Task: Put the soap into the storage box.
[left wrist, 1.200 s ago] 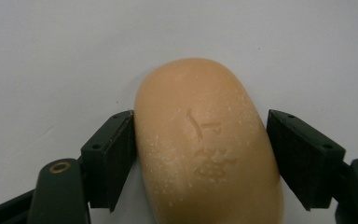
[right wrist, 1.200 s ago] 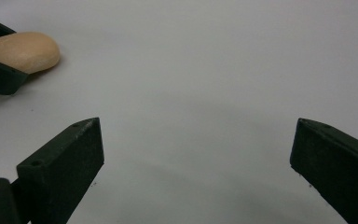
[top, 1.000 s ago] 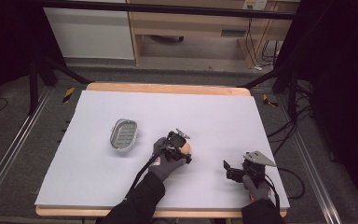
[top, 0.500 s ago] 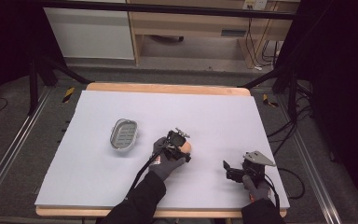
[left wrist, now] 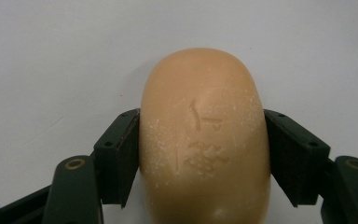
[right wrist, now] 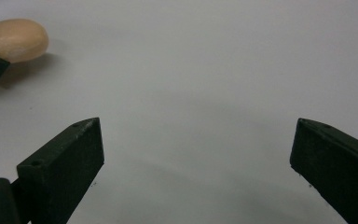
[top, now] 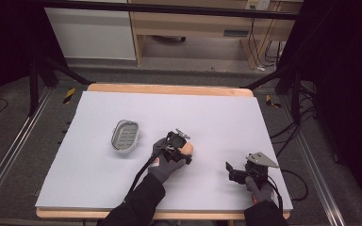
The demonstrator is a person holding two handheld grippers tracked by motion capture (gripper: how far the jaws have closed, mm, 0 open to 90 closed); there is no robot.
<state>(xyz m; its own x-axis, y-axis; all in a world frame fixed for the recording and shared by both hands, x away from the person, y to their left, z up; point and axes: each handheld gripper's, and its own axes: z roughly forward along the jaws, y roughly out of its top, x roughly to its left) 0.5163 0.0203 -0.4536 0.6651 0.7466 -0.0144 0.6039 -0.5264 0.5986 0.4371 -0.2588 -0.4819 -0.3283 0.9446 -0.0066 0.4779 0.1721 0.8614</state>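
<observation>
A tan oval bar of soap (left wrist: 204, 140) with stamped characters sits between the two black jaws of my left gripper (left wrist: 203, 154), which press its sides. In the high view the left gripper (top: 183, 149) holds the soap (top: 187, 148) near the middle of the white table sheet. A grey oval soap dish (top: 125, 135) lies to its left, apart from it. My right gripper (top: 231, 172) rests at the front right, open, nothing between its jaws (right wrist: 198, 154). The soap (right wrist: 14, 39) also appears at the top left of the right gripper view.
The white sheet (top: 226, 117) covers a wooden table with a light wood edge (top: 169, 88). Cables trail from both grippers toward the front edge. Black frame legs and a cabinet stand beyond the table's far side.
</observation>
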